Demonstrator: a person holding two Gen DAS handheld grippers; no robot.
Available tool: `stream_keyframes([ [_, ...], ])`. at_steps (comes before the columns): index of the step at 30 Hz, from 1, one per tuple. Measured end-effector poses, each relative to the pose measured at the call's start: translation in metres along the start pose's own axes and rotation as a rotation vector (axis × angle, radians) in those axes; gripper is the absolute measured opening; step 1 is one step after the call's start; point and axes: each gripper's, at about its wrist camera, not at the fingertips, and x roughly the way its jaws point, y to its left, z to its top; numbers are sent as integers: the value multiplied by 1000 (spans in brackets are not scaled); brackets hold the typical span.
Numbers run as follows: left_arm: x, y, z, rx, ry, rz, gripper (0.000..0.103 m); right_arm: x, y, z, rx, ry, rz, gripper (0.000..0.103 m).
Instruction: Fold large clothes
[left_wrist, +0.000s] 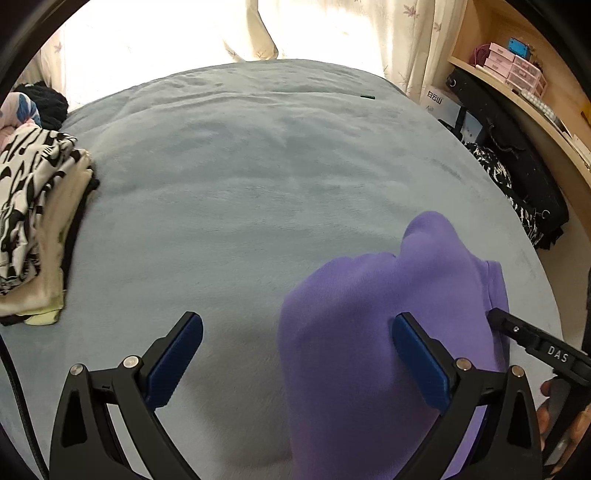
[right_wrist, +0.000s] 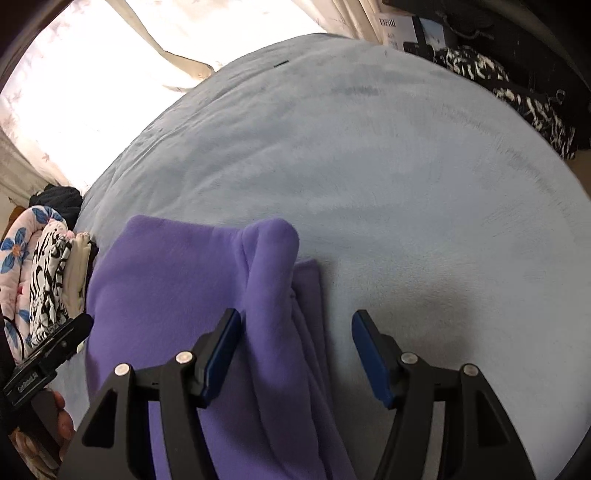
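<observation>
Two grippers, the left gripper (left_wrist: 297, 354) and right gripper (right_wrist: 297, 350), are hanging open and holding nothing above the purple fleece garment (right_wrist: 177, 295), which is lying folded on the bed (right_wrist: 406, 184), looking soft, light and floppy, best pinched at its doubled edges.

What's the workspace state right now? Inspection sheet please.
Surface: grey-blue blanket over the bed, lightly rumpled.
Job's things: purple fleece garment, folded, lying on the blanket at the near edge, one rounded fold bulging up.
Clutter: stack of folded clothes at the bed's left edge, zebra-print piece on top; small dark object near the far edge.
Grippers: left claw open, nothing held; right claw open above the garment, pads off the fabric.
Cables: nothing seen for certain.
Surroundings: floral curtain, wooden shelf with pink boxes, black bag beside the bed.
</observation>
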Motion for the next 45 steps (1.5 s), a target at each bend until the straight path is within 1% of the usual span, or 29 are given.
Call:
stream_keyframes([
  [2,-9,0,-2,9,4,-13,102,-12,5,-3,-17,-5,4,63],
  [4,-19,-1,-5,17,5,-11,102,-22,11,-5,-29,-16,-2,63],
  [6,-32,-1,-9,20,-7,-1,102,-32,14,-6,-33,-27,-4,63],
  [10,-59,-5,-13,35,-26,-5,102,-54,17,-8,-31,-40,14,63],
  [13,-82,-9,-18,59,-54,1,102,-73,21,-12,-54,-52,11,68],
  [16,-106,-13,-24,78,-67,-15,102,-91,26,-15,-77,-62,7,70],
  [20,-133,-16,-33,90,-84,-34,102,-122,33,-21,-125,-101,-9,79],
  [25,-161,-25,-44,117,-132,-38,102,-154,46,-31,-198,-124,-28,82],
  [29,-174,-27,-52,111,-139,-65,102,-173,55,-42,-267,-158,-47,84],
  [33,-178,-25,-60,88,-145,-107,102,-186,56,-51,-318,-186,-16,86],
  [35,-174,-28,-63,86,-120,-115,102,-191,54,-55,-339,-201,28,86],
  [37,-164,-26,-68,74,-75,-140,102,-189,50,-57,-347,-202,74,86],
  [39,-150,-21,-72,51,-27,-163,102,-181,44,-57,-344,-165,113,86],
  [41,-135,-18,-76,31,12,-185,102,-163,34,-53,-334,-75,141,86],
  [43,-114,-11,-79,-5,53,-208,102,-144,25,-51,-318,-24,154,86],
  [45,-95,-5,-82,-41,82,-232,102,-130,16,-52,-301,-4,167,86],
])
